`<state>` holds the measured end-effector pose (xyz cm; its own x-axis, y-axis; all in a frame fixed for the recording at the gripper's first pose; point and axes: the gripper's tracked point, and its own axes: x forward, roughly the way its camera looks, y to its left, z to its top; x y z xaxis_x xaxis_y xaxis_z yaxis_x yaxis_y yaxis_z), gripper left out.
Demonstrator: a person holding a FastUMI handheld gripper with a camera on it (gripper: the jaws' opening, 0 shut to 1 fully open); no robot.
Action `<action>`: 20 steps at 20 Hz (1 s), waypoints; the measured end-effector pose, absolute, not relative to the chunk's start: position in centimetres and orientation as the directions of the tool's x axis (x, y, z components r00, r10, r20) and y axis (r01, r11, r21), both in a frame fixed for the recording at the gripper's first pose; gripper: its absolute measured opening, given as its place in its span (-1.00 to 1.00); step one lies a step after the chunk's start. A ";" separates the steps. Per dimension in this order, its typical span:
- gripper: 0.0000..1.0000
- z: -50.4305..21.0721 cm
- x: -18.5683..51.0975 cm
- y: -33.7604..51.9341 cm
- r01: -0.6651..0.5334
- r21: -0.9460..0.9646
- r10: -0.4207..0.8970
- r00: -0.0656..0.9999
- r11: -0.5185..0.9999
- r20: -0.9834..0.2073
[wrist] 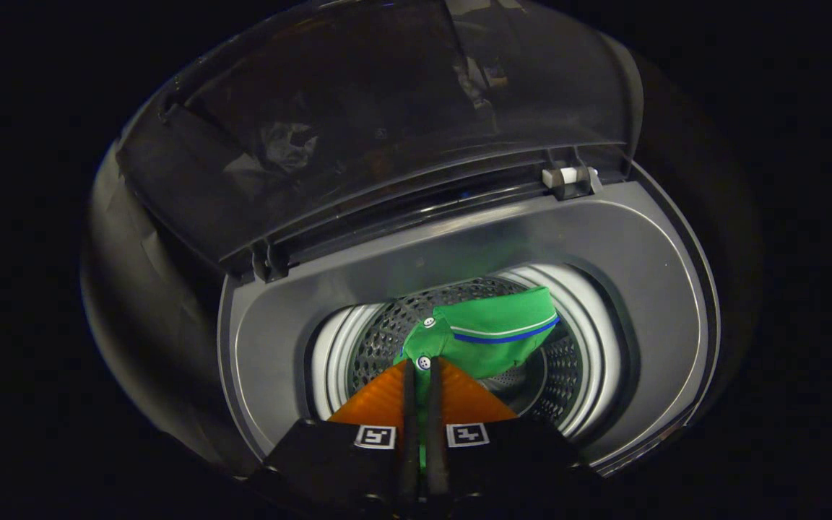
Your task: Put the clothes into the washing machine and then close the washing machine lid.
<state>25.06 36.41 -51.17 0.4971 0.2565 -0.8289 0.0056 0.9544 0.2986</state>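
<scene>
At lower centre of the frame the tool (422, 370) pinches the green garment (492, 334) by its buttoned edge, dangling it over the washing machine drum (387, 332). Soft, light and floppy, it should drop freely. The lid (358, 123) stands open at upper centre.

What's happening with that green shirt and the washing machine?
A person is using a hand-held tool to load laundry. Its two fingers are pinched shut on a green shirt, holding it over the washing machine's drum. The shirt hangs just ahead of the fingers, above the drum's holes, and hasn't been let go yet. The lid stands open behind it, so closing it comes afterwards.
</scene>
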 end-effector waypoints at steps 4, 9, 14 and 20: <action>-0.19 -51.1 24.9 35.9 0.004 0.279 0.239 0.506 0.960 -0.829; 0.98 -50.7 24.6 35.0 0.018 0.269 0.220 0.521 0.963 -0.825; 0.98 -49.7 24.1 34.4 0.010 0.253 0.208 0.535 0.967 -0.819; 0.98 -46.5 24.2 34.0 -0.041 0.214 0.197 0.587 0.976 -0.786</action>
